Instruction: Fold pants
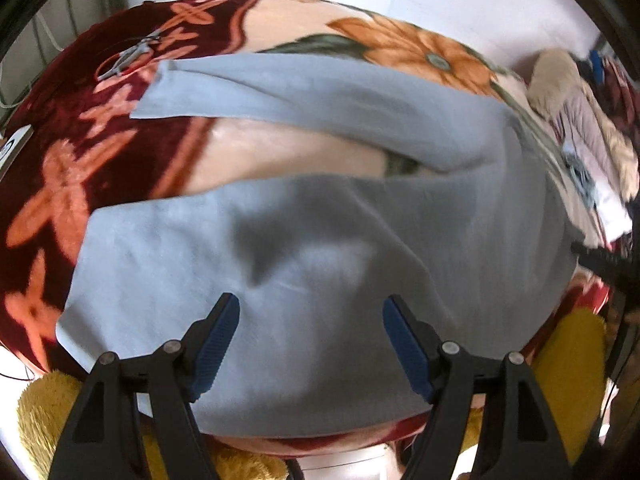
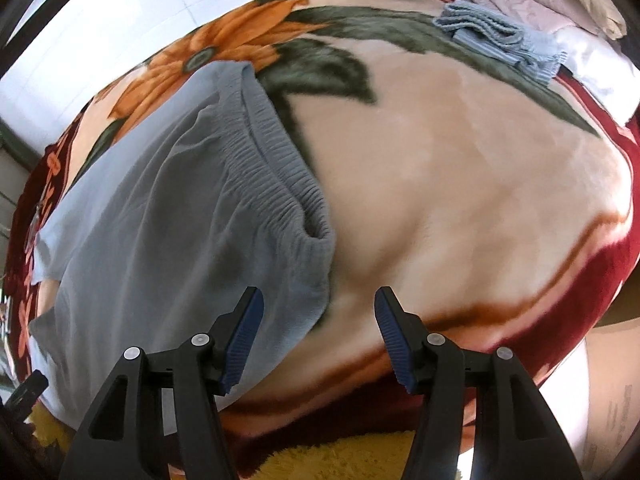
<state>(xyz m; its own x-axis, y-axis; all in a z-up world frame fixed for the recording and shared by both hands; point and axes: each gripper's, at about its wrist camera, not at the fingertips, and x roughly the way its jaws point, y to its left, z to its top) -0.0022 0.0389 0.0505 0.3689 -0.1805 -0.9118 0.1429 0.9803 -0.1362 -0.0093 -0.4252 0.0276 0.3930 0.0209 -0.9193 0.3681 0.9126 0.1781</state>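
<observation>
Left wrist view, nearest first: left gripper (image 1: 311,312) spread wide, empty, poised over the near leg of the grey pants (image 1: 304,240), fabric directly under and ahead of the fingers. Farther on, the second leg (image 1: 280,88) angling away to the left, a wedge of floral blanket (image 1: 288,148) bare between the two.

Right wrist view: right gripper (image 2: 319,306) likewise parted, holding nothing, left finger (image 2: 244,332) over the waist corner, right finger over bare blanket. Beyond, ribbed waistband (image 2: 280,156) running away up-left. Far off, a folded blue knit (image 2: 500,40).

Long axis left-right across the bed, waist toward the right hand, cuffs toward the left; probably a leg-onto-leg fold next, each hand about equally near its end.
</observation>
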